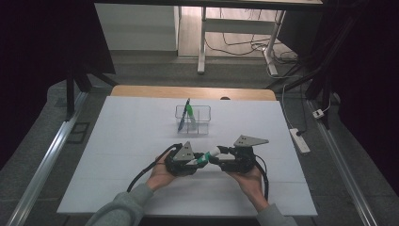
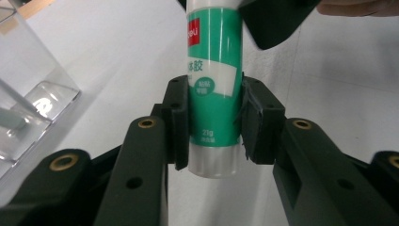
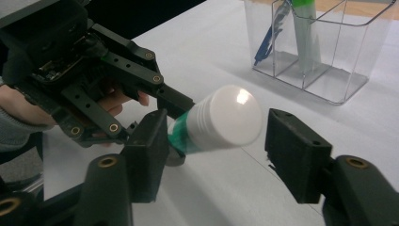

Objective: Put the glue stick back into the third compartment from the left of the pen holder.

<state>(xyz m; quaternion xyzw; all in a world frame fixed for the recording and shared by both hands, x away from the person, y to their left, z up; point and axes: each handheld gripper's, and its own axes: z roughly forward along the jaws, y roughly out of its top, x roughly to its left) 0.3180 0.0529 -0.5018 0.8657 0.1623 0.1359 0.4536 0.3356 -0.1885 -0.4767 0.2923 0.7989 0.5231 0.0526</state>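
The left gripper [image 1: 194, 162] clamps its jaws on the green-and-white glue stick [image 2: 212, 89]; the right gripper [image 3: 214, 155] has its jaws spread around the stick's white cap [image 3: 233, 115], apart from it.

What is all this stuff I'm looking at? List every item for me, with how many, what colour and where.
Glue stick: one, green and white with a white cap, held above the table between the two claws.
Organiser: one, clear plastic with compartments, on the sheet beyond the claws.
Pen: one, blue, leaning in the organiser.
Green item: one, green-topped, standing in the organiser beside the pen; I cannot tell what it is.
Sheet: one, white, covering the table.
Power strip: one, white, on the floor right of the table.
Left claw: one, black, shut on the glue stick's base end.
Right claw: one, black, open around the cap.
Hands: two, each holding a claw.
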